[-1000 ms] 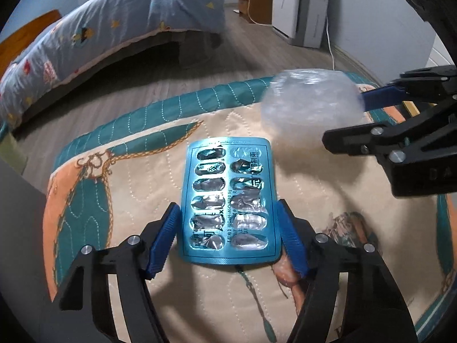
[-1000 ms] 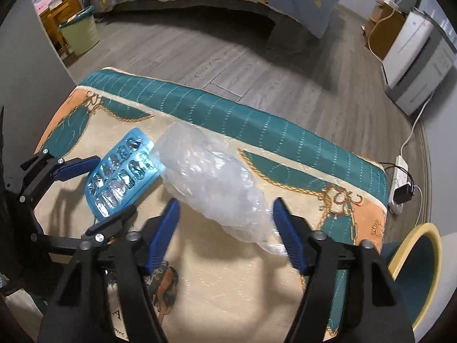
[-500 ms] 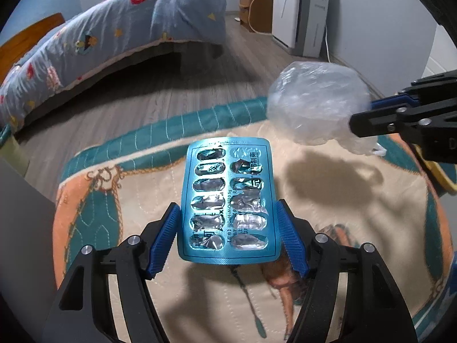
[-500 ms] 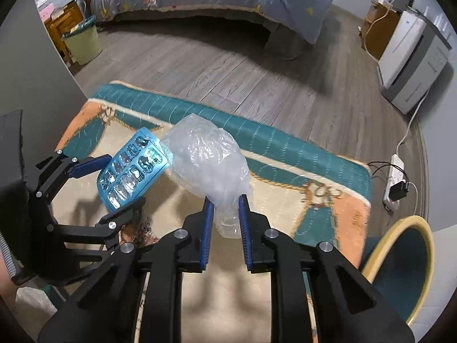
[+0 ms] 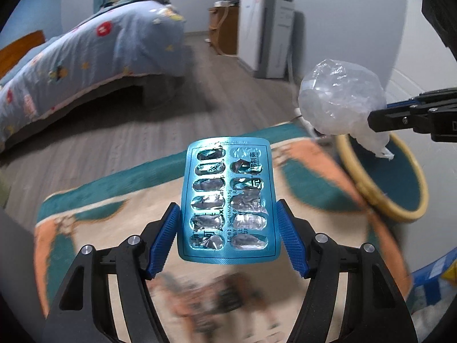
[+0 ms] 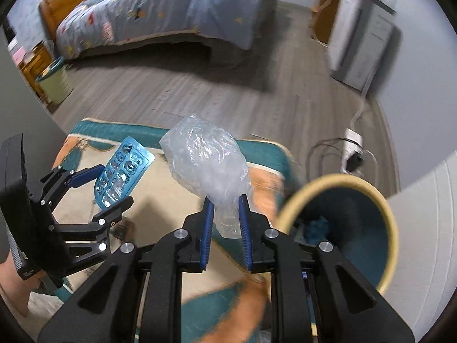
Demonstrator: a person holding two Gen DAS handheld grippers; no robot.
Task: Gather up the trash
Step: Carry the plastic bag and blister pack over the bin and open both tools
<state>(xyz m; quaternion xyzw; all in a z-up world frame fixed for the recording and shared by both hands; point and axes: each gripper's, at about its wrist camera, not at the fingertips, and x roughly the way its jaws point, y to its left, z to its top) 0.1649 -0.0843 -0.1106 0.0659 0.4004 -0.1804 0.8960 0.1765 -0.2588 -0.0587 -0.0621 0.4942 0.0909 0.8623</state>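
My left gripper [image 5: 227, 214] is shut on an empty blue blister pack [image 5: 227, 200], its blue pads pressing the pack's two long edges; it is held in the air above the patterned rug [image 5: 137, 197]. The same pack [image 6: 122, 171] and left gripper [image 6: 98, 184] show at the left of the right wrist view. My right gripper [image 6: 225, 203] is shut on the neck of a crumpled clear plastic bag [image 6: 205, 160], which bulges out past the fingertips. In the left wrist view that bag [image 5: 341, 97] hangs just above a teal bin with a yellow rim [image 5: 380, 205].
The bin [image 6: 388, 211] stands right of the rug, with something dark inside. A power strip with cables [image 6: 352, 148] lies on the wood floor beyond. A bed [image 6: 171, 8], a small green bin [image 6: 54, 83] and a white appliance [image 6: 362, 43] stand further off. A person's leg [image 6: 14, 280] shows at lower left.
The right gripper closed on the plastic bag and lifted it off the rug toward the bin. The left gripper rose with the blister pack still held.
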